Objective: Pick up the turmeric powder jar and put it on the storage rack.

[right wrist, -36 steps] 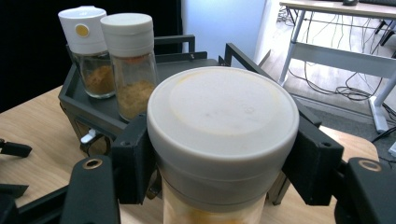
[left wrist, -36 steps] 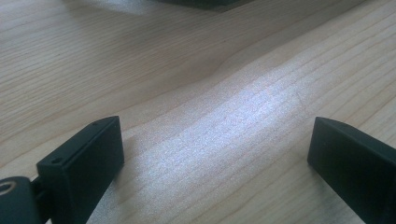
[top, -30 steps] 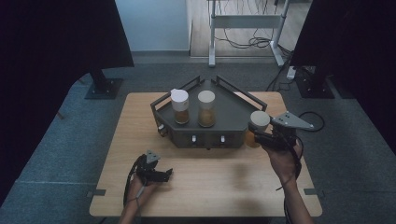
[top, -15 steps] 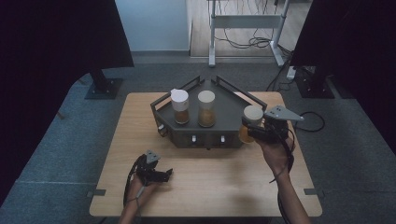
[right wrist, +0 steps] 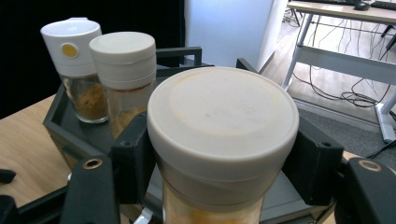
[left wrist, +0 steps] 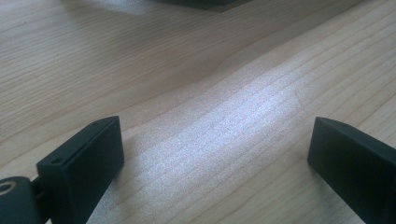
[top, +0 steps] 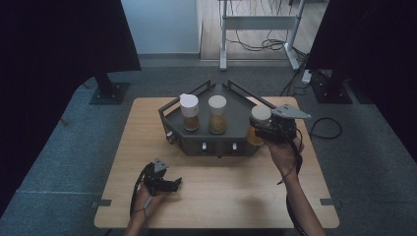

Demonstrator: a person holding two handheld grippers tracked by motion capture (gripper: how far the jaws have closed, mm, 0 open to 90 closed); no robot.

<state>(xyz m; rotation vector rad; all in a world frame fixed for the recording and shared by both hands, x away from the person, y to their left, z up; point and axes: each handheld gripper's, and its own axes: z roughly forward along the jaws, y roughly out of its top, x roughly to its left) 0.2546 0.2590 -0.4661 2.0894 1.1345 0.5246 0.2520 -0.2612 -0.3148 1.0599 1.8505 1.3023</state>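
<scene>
A: Start at the right claw (top: pixel 259 132). What is it doing?

B: Its jaws are clamped on a spice jar (right wrist: pixel 223 140), one pad on each side just below the cream lid. In the high view that jar (top: pixel 259 120) sits at the rack's three o'clock edge, off the worktop (top: pixel 226 196).

A: And the rack?

B: A dark grey tray-like rack (top: pixel 236 105), roughly at the worktop's twelve o'clock. Two jars already stand in it: one with a white flip cap (top: pixel 189 112) at ten o'clock of the held jar, and a cream-lidded one (top: pixel 217 114) between them.

A: So how would you seat the third well?

B: I judge the free spot is on the rack's right side. Keep the jar upright, carry it over the raised rim rather than into it, and lower it straight down beside the cream-lidded jar without knocking it. Let go only once the base rests flat.

A: The left claw (left wrist: pixel 215 154)?

B: Jaws wide apart, nothing between them, resting low over bare wood near the worktop's seven o'clock (top: pixel 169 183). It can stay clear.
</scene>
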